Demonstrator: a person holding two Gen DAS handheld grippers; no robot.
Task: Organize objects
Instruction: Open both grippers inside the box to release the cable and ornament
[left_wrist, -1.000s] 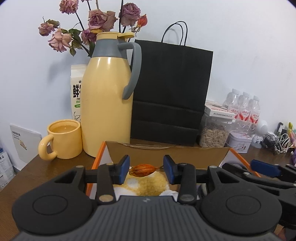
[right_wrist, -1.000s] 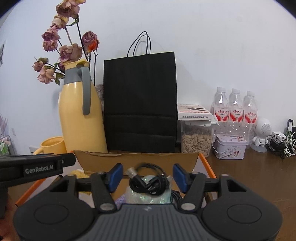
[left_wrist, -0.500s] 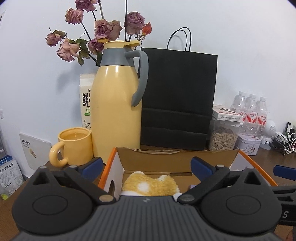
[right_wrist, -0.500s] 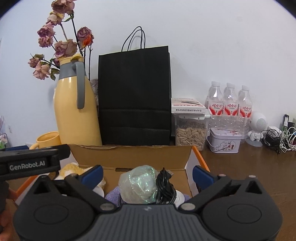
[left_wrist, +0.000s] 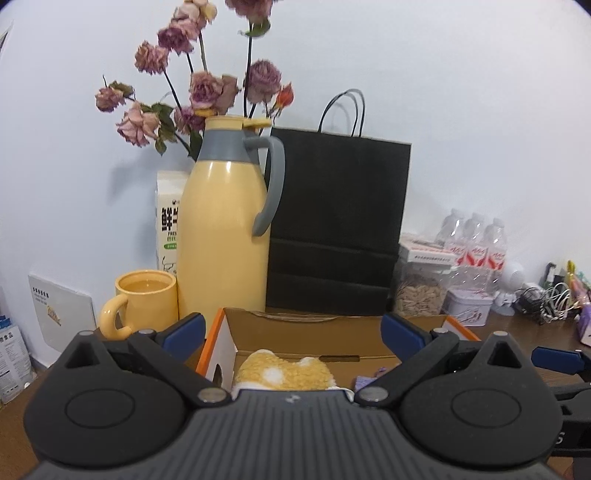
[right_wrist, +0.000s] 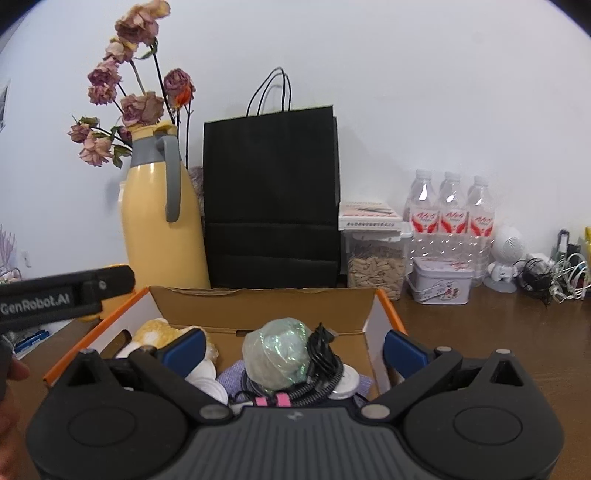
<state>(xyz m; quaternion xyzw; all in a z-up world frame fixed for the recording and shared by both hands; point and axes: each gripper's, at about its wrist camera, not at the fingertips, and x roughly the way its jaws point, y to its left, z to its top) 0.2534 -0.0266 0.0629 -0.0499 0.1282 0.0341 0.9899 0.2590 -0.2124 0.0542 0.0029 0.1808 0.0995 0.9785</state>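
A: Where did things stand?

B: The box (right_wrist: 373, 314) sat at six o'clock, below the black bag (right_wrist: 271, 195). The yellow knit (left_wrist: 284, 373) lay at its nine o'clock side, the wrapped ball (right_wrist: 279, 352) and cable (right_wrist: 325, 360) in the middle.

A: And the grippers?

B: The left gripper (left_wrist: 293, 334) and the right gripper (right_wrist: 293, 349) both stood wide apart, empty.

A: Any risk?

B: A finger (right_wrist: 404, 350) near the box wall could snag it, I'd judge.

The left gripper's body hides the near part of the cardboard box (left_wrist: 236, 347). The milk carton (left_wrist: 168, 218) stands half behind the yellow jug (left_wrist: 221, 236).

The carton's print is too small to read.
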